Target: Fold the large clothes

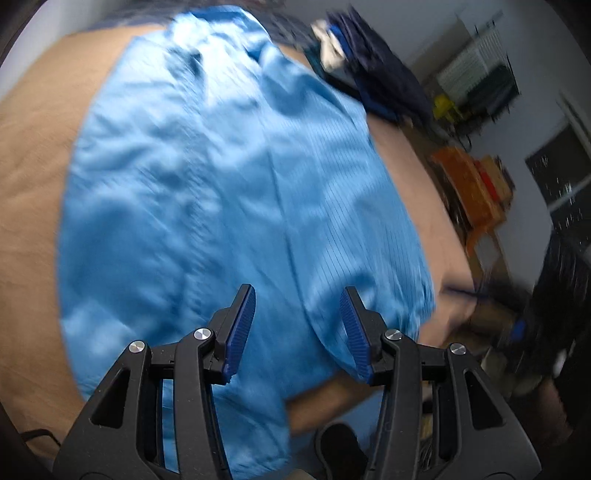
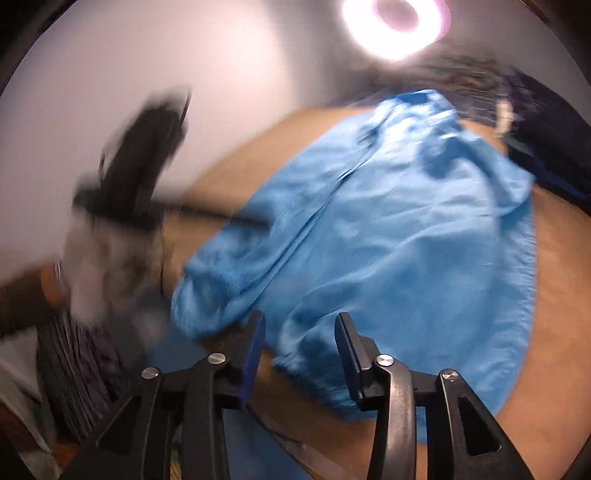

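A large light-blue garment (image 1: 221, 177) lies spread on a tan table (image 1: 33, 155); it also shows in the right wrist view (image 2: 388, 236), with a sleeve cuff (image 2: 207, 295) reaching the table's edge. My left gripper (image 1: 297, 332) is open and empty, above the garment's near hem. My right gripper (image 2: 299, 350) is open and empty, just above the garment's near edge by the sleeve. Both views are motion-blurred.
A pile of dark blue clothes (image 1: 376, 74) sits at the table's far end, also in the right wrist view (image 2: 554, 147). An orange stool or crate (image 1: 469, 184) stands beyond the table's right edge. A dark blurred object (image 2: 144, 170) is left of the table. A ring light (image 2: 397, 22) glares above.
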Motion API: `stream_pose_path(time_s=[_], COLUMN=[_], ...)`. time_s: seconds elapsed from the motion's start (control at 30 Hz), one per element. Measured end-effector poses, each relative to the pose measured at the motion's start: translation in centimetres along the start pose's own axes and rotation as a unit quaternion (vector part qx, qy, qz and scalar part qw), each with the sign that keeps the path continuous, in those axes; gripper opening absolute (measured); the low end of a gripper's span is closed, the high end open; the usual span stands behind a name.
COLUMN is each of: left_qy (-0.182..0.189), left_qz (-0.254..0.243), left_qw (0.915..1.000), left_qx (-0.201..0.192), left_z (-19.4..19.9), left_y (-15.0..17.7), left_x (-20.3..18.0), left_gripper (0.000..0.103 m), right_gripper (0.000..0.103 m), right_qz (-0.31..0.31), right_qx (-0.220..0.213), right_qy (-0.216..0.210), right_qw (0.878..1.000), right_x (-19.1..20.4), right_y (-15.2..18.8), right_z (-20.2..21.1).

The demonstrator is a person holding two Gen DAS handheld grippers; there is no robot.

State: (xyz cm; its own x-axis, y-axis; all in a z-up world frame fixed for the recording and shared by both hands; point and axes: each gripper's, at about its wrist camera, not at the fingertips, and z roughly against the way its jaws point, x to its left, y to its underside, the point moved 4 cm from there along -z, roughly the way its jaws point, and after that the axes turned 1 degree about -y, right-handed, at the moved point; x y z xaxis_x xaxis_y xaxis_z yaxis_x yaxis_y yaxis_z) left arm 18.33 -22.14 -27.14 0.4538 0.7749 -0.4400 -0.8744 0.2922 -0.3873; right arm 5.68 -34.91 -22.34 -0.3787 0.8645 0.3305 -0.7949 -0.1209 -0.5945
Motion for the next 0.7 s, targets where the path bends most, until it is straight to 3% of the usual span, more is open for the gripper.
stream_pose_path(time_s=[0.17,0.33,0.43,0.47,0.5,0.53,0.7], left_qy=[-0.005,-0.031,-0.038,-0.036,-0.034,-0.033,-0.069], left_qz=[-0.029,-0.099,-0.172,-0.197,-0.216,-0.235,-0.303], left_qw=[0.9983,0.9942,0.9844,0.9797,0.9757,0.9715,0.9502], left_qx=[0.051,0.028,-0.001,-0.005,-0.003,-0.001,0.020], left_z=[-3.2,-2.9,-2.0,-2.2,-2.5,-3.1,-6.3], left_y=[2.7,4.1,5.1,5.6,6.0,6.5,8.1], left_x=[-2.6,-6.2,-9.6,-11.0,-12.1,-13.2,-15.3], left_gripper=[0.049,0.049,0.049,0.053,0.063,0.065,0.066], right_gripper=[0.046,0.046,0.046,0.046,0.046,0.046,0.050], right_qz=[-0.106,-0.218,-0.271,-0.283,-0.294,-0.298,-0.317], right_qx=[-0.032,-0.052,-0.057,-0.062,-0.068,-0.070,-0.082], right_qy=[0.036,0.038,0.030,0.023,0.019,0.016,0.007], right_qw=[0.993,0.974,0.960,0.957,0.953,0.952,0.945], right_x=[-6.8,-14.1,-17.1,-17.7,-18.3,-18.6,-20.9], right_y=[-0.9,-1.0,-1.3,-1.4,-1.6,-1.6,-2.8], right_z=[1.3,0.8,0.1,-0.1,-0.3,-0.4,-1.9])
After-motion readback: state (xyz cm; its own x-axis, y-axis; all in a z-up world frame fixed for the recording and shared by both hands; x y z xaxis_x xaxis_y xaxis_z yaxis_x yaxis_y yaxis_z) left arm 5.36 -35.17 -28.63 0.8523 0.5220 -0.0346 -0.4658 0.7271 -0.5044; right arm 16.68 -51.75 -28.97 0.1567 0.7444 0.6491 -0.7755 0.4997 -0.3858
